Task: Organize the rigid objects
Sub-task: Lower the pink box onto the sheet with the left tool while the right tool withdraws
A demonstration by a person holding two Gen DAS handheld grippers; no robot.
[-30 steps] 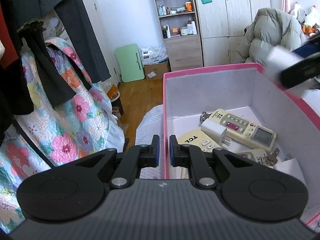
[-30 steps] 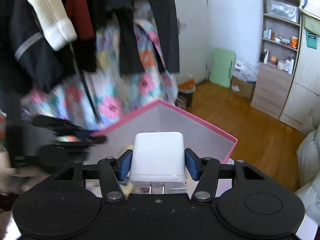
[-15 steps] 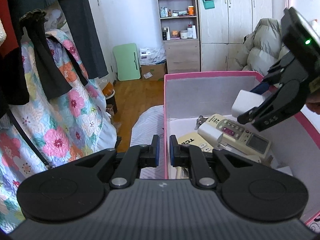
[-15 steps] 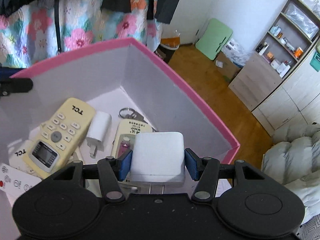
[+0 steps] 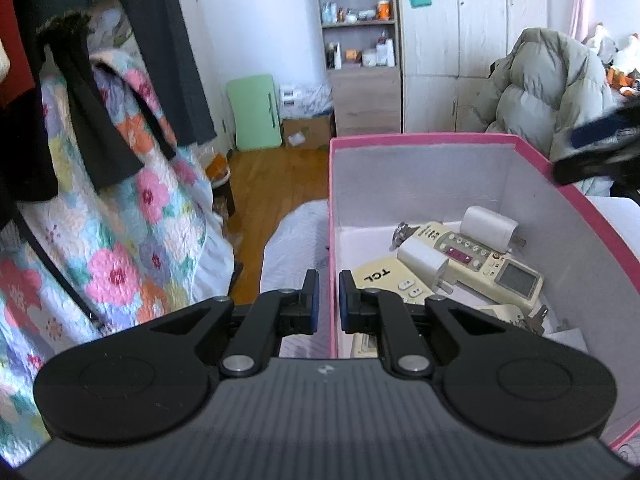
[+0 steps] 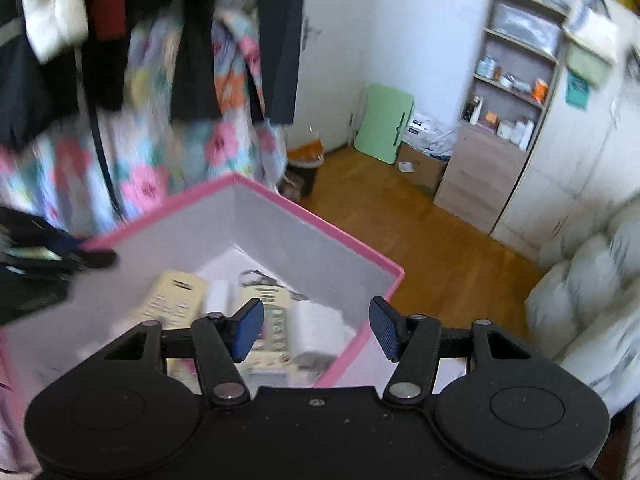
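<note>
A pink box (image 5: pixel 420 140) with white walls holds cream remote controls (image 5: pixel 476 258), a second white charger (image 5: pixel 424 260), keys and the white charger (image 5: pixel 489 224) that now rests on a remote. My left gripper (image 5: pixel 325 300) is shut on the box's near wall (image 5: pixel 333 320), one finger on each side. My right gripper (image 6: pixel 316 326) is open and empty above the box's right corner; the white charger (image 6: pixel 316 330) lies below it. In the left wrist view the right gripper (image 5: pixel 600 148) is a blur over the box's far right rim.
The box (image 6: pixel 312 220) sits on a white quilted bed (image 5: pixel 296 240). A floral quilt and dark clothes (image 5: pixel 100 160) hang at the left. A wooden floor, a green folding table (image 5: pixel 256 114), a shelf unit (image 5: pixel 360 48) and a puffy coat (image 5: pixel 552 88) lie beyond.
My right gripper opened and let the white charger drop into the box onto a remote, then rose and drew back. My left gripper kept its hold on the box wall.
</note>
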